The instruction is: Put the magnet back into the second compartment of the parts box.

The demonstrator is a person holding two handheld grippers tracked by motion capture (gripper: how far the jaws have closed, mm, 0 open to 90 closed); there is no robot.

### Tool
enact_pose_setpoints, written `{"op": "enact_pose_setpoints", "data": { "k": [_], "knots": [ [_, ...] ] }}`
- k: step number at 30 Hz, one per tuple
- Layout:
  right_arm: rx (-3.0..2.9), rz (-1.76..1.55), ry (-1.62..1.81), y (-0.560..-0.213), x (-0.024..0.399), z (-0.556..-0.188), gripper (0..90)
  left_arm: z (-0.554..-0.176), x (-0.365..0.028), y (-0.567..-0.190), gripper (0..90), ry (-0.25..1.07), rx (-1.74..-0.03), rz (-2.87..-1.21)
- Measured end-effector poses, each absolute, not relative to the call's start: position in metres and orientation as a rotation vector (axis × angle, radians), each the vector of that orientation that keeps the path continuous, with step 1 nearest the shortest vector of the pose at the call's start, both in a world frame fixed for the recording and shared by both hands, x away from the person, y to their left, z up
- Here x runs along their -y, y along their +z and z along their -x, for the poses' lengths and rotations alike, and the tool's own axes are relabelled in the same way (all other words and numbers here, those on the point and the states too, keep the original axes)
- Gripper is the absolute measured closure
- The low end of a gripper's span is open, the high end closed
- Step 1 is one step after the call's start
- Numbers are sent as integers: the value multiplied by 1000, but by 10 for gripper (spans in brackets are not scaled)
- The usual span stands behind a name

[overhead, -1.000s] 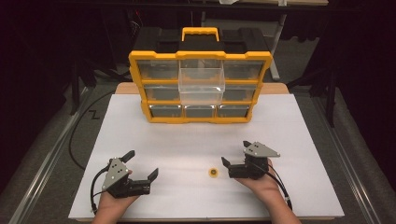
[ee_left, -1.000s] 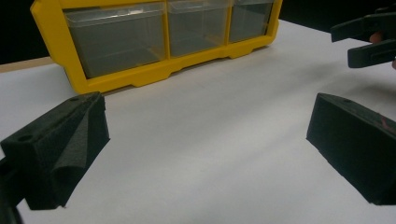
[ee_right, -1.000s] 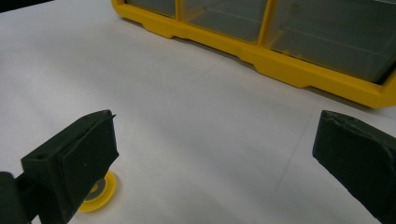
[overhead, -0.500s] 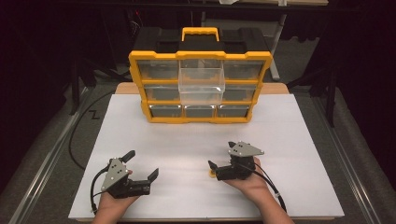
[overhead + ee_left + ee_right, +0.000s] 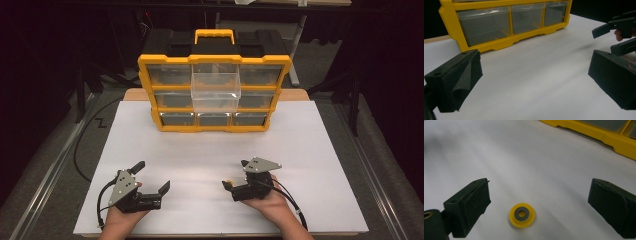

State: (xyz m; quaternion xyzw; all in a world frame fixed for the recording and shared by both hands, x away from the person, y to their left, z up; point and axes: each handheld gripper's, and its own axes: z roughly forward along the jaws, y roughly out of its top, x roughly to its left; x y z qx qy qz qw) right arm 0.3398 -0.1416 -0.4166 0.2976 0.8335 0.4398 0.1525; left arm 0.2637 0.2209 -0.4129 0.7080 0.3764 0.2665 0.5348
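Yellow drawer organizer (image 5: 214,95) stands at upper centre of the high view; its clear middle drawer (image 5: 216,87) projects forward. White table surface (image 5: 310,150), dark surroundings. Right gripper (image 5: 539,207): jaws wide apart, empty, straddling the yellow washer (image 5: 522,215) lying flat. Left gripper (image 5: 150,180), lower left: jaws wide apart, empty.

A small yellow ring (image 5: 522,215) with a grey centre lies flat on the white tabletop (image 5: 529,160).

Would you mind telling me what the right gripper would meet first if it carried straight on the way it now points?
Most likely the small yellow ring, lying flat on the white table between the right gripper's open jaws, just ahead.
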Motion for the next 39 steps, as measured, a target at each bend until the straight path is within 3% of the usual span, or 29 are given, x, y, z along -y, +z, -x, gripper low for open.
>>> {"op": "enact_pose_setpoints", "data": {
  "k": [13, 26, 39],
  "knots": [
    [-2493, -860, 1210, -423, 145, -336, 193, -263, -221, -412, 1, 626, -888, -1682],
    [-2584, -845, 1155, -426, 143, -336, 518, -264, -220, -412, 1, 621, -883, -1681],
    [-2610, -842, 1121, -431, 138, -338, 533, -263, -221, -412, 1, 620, -883, -1680]
  ]
}}
